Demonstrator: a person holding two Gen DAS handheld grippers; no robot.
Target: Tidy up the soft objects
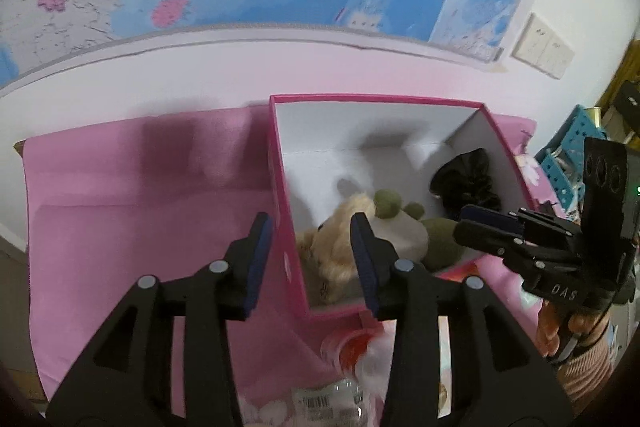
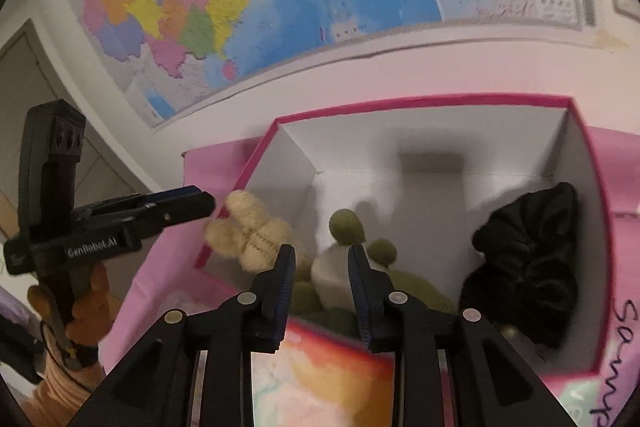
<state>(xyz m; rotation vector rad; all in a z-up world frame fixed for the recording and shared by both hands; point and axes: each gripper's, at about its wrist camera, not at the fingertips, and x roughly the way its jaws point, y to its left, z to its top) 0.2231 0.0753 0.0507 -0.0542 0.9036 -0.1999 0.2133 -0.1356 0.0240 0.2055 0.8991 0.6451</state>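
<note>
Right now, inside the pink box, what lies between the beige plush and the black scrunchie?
The green-and-white plush lies between the beige plush and the black scrunchie; the right wrist view shows it best.

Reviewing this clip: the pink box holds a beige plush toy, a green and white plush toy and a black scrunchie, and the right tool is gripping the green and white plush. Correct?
Not quite. The right wrist view shows the right tool open and empty above the green and white plush toy. The rest holds: pink box, beige plush toy, black scrunchie.
</note>
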